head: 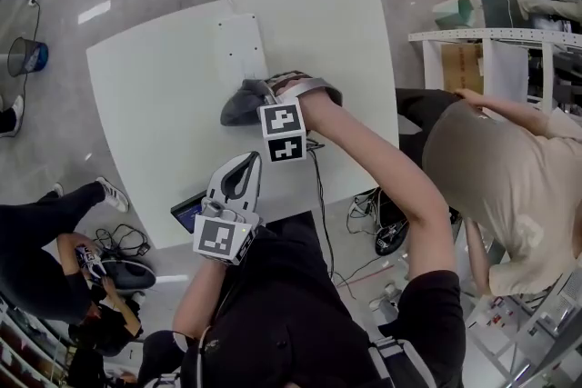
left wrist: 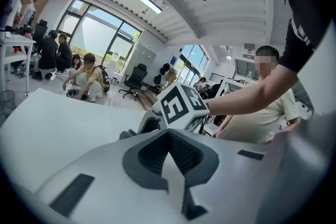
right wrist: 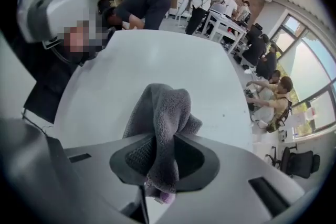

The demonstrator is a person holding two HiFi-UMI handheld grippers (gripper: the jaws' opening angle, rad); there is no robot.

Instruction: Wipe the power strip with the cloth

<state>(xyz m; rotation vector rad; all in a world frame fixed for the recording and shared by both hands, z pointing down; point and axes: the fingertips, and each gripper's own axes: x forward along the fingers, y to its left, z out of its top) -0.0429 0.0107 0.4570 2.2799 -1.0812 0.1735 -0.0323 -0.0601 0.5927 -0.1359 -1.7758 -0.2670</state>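
the cloth (right wrist: 160, 113) is clenched between the jaws of the right tool (right wrist: 160, 140), a grey fold being pinched by the pads while the rest bunches out beyond the tips. in the head view the cloth (head: 244, 103) is seen low over the white table (head: 155, 104), just short of the near end of the power strip (head: 240, 45), which lies flat on the far half of the table with its cable leading off the far edge. whether the cloth touches the strip cannot be told. only bare table is shown under it in the right gripper view. the left tool (left wrist: 168, 136) is held back near the table's front edge, its jaws brought together on nothing.

the pickup is judged done and the cloth brought close. no wiping contact is shown, so the passes along the strip's top and sides are judged to be left.
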